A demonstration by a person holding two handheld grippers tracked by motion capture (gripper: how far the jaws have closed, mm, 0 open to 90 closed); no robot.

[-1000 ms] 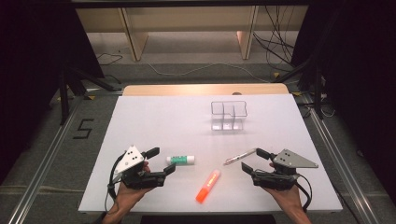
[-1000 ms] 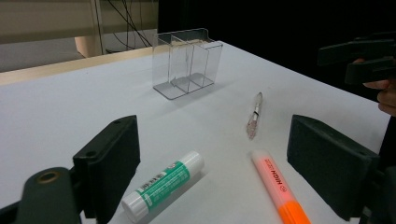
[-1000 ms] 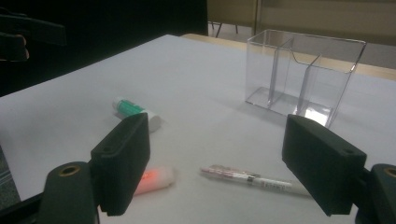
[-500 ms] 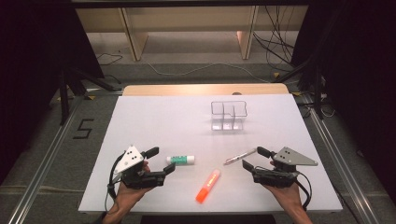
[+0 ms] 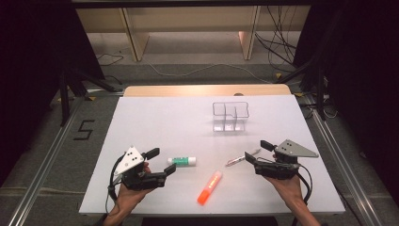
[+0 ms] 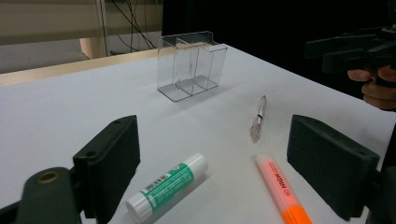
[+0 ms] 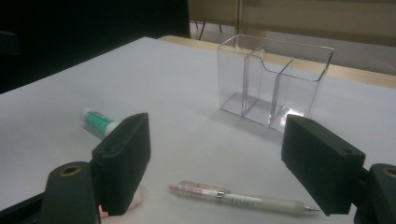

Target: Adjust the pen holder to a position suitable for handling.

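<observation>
I work in what looks like a lab or recording studio. My white bench (image 5: 155, 127) stands inside black curtains (image 5: 362, 70) that darken both sides. Metal rails (image 5: 42, 174) run along the grey floor, where a black "5" (image 5: 83, 130) is taped beside the bench. Loose cables (image 5: 277, 44) trail over the floor behind, near plain wooden shelf legs (image 5: 134, 40).
</observation>
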